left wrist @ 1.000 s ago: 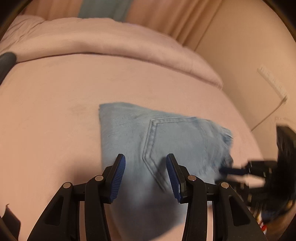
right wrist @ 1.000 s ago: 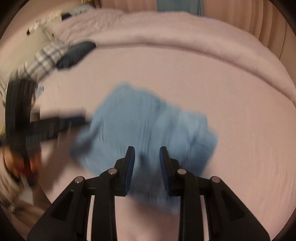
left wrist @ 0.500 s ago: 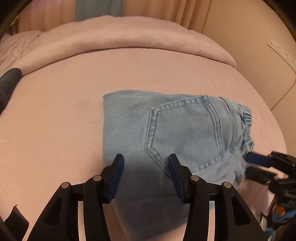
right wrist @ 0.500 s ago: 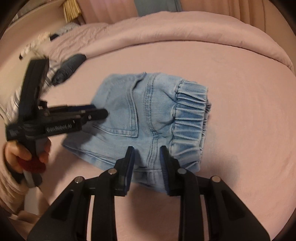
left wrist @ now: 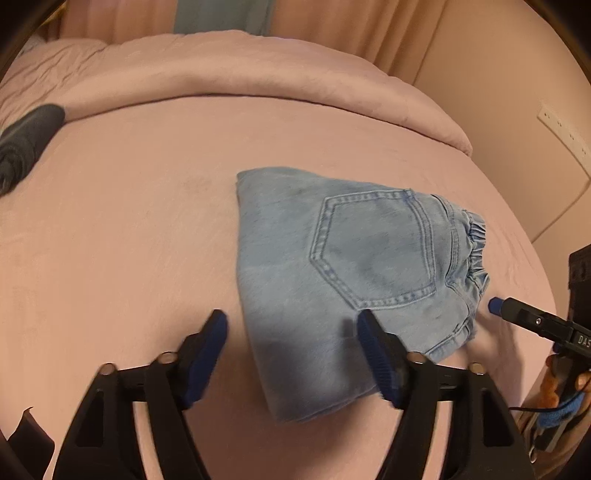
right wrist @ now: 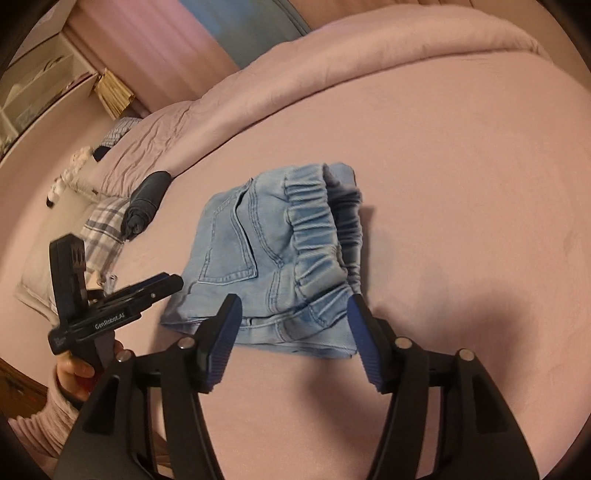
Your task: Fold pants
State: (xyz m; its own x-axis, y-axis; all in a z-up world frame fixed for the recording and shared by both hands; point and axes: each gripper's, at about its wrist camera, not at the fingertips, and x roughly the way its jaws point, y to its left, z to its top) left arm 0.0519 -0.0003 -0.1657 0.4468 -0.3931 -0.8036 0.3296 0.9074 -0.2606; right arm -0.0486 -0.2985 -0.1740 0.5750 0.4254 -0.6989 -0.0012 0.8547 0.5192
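Holding two grippers over the bed, I count one pair of pants between them. Nearest in the left wrist view, my left gripper (left wrist: 291,350) stands wide open with nothing between its two blue pads (left wrist: 376,360); the right-hand pad sits over the near edge of the denim, though I cannot tell whether it touches. In the right wrist view, my right gripper (right wrist: 293,338) is spread just as wide and grips nothing, its two fingers straddling the near waistband corner without closing on it.

Just past the fingertips lie the pants (left wrist: 343,277), one light blue folded bundle resting flat on the pink bedsheet (left wrist: 129,240). One back pocket (left wrist: 373,251) faces up, stitched in a pointed outline. The gathered elastic waistband (right wrist: 321,229) is toward my right gripper, stacked in two ruffled layers. From the left wrist view, the tip of the right gripper shows just beside that waistband, apart from it.

Farther off, one dark rolled cloth (right wrist: 146,201) lies near the sheet's edge, and beside it one plaid pillow (right wrist: 101,232). Beyond them, one pink duvet (left wrist: 229,77) is bunched along the far side of the bed. Behind that hang curtains (left wrist: 332,22), and one white outlet strip (left wrist: 561,129) is on the wall.
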